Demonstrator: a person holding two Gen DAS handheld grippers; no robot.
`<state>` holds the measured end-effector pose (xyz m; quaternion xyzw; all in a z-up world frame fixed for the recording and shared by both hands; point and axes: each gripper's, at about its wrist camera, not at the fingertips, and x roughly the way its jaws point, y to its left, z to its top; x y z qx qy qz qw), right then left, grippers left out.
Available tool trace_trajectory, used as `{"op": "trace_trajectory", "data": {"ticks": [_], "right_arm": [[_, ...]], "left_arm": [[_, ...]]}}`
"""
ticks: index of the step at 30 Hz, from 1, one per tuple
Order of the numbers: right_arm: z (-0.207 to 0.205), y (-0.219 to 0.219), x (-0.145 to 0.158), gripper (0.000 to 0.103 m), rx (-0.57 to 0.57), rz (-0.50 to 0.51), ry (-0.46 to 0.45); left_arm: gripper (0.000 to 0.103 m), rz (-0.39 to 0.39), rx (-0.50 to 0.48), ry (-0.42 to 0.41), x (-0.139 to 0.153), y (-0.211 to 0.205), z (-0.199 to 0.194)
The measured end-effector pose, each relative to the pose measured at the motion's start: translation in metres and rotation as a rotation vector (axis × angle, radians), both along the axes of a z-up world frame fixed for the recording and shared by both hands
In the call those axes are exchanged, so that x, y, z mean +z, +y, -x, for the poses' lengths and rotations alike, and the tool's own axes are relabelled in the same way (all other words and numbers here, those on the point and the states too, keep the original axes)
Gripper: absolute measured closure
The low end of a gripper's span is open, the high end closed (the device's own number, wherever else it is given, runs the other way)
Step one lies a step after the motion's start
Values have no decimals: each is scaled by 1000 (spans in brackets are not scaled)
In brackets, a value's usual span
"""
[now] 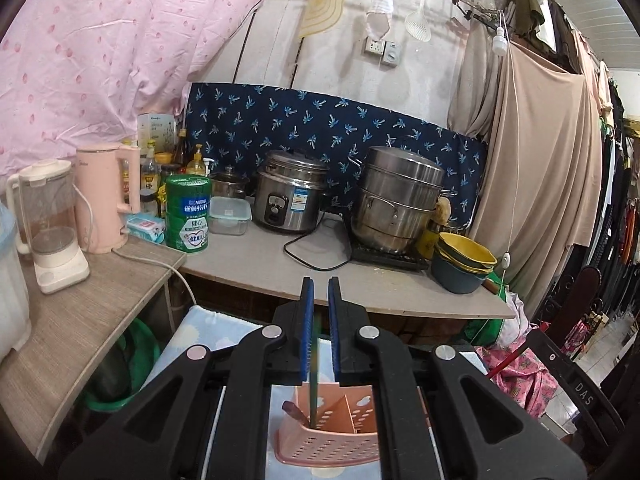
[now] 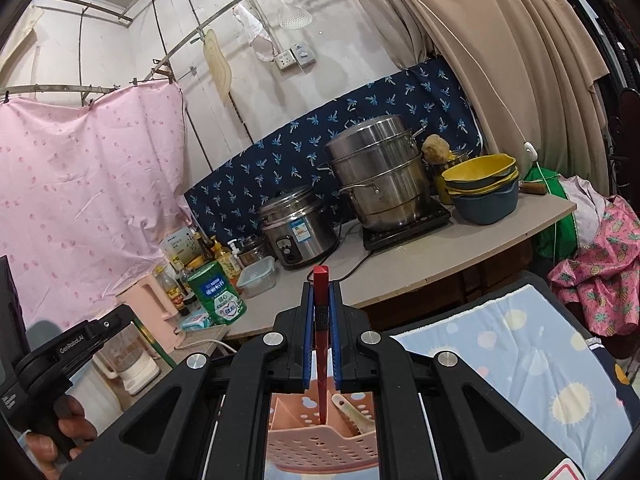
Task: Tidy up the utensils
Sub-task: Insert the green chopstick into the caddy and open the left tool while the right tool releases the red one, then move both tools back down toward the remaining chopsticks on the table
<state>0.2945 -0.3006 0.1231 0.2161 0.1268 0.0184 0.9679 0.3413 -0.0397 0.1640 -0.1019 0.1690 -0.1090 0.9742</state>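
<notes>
A pink perforated utensil holder (image 1: 332, 428) with divided compartments stands on a cloud-print cloth below both grippers; it also shows in the right wrist view (image 2: 324, 444). My left gripper (image 1: 320, 292) is nearly shut, and a thin dark green utensil (image 1: 314, 384) hangs between its blue pads into the holder's left compartment. My right gripper (image 2: 321, 292) is shut on a red-handled utensil (image 2: 321, 340), its tip down in the holder. A pale spoon (image 2: 352, 412) and a brown-tipped utensil (image 1: 294, 410) lie in the holder.
A counter (image 1: 256, 264) ahead carries a rice cooker (image 1: 290, 196), a steel steamer pot (image 1: 396, 204), stacked bowls (image 1: 464, 264), a green tin (image 1: 188, 212), a pink kettle (image 1: 108, 196) and a blender (image 1: 50, 224). The other hand-held gripper (image 2: 60, 364) shows at left. Curtains hang at right.
</notes>
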Motion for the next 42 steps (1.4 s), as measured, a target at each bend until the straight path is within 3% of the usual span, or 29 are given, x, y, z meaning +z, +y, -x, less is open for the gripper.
{"op": "trace_trajectory", "data": {"ticks": [2, 6, 12, 21, 26, 28, 42], "right_arm": [[2, 0, -2, 94, -3, -1, 1], [7, 0, -4, 90, -1, -7, -1], [20, 1, -5, 89, 3, 6, 3], [53, 9, -18, 89, 35, -6, 39], [81, 20, -31, 89, 98, -30, 95], [97, 24, -40, 89, 123, -35, 126], [212, 44, -152, 87, 167, -105, 427]], "left_arm": [[94, -2, 2, 10, -1, 1, 1], [78, 4, 12, 26, -6, 6, 6], [70, 12, 17, 45, -12, 14, 17], [69, -21, 2, 62, -14, 17, 49], [64, -28, -31, 123, -25, 21, 77], [58, -33, -47, 158, -35, 22, 93], [58, -47, -95, 450, -160, 46, 194]]}}
